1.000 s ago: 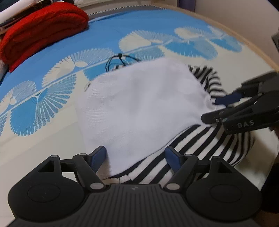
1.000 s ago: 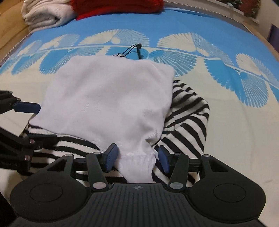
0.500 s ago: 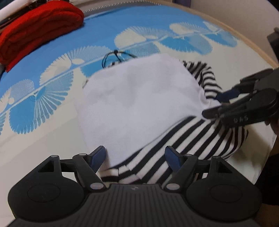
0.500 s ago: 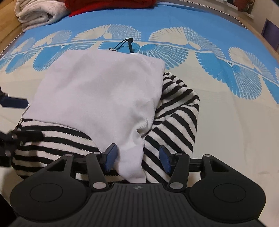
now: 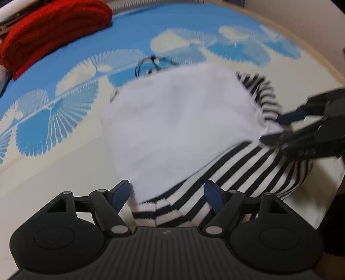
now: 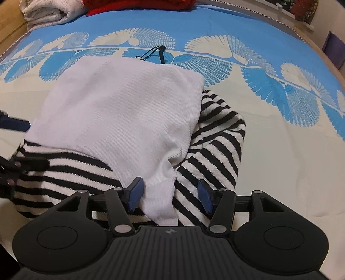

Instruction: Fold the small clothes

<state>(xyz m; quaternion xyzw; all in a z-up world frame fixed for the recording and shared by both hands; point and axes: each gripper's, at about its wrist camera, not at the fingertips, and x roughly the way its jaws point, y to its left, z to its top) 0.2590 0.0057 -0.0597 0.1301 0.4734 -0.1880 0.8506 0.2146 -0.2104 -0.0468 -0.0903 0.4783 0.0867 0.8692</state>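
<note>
A white knit garment (image 5: 179,122) (image 6: 120,114) lies folded on top of a black-and-white striped garment (image 5: 248,172) (image 6: 215,146) on the bed. My left gripper (image 5: 167,192) is open, its jaws wide apart around the near corner of the pile where white meets stripes. My right gripper (image 6: 169,195) is open around the white garment's cuff and the striped cloth beside it. The right gripper also shows in the left wrist view (image 5: 278,129) at the pile's right edge. One blue pad of the left gripper (image 6: 15,125) shows at the left edge of the right wrist view.
The bed cover (image 6: 269,86) is blue and cream with fan patterns. A black cord (image 6: 157,52) lies just beyond the white garment. A folded red knit (image 5: 54,32) and a cream towel (image 6: 47,13) sit at the far edge. A wooden bed frame (image 5: 312,56) borders the right.
Both grippers have stayed open at the pile's corners. The views shifted slightly, with the pile a little closer and lower in the frames. The left wrist view is blurred by motion.
</note>
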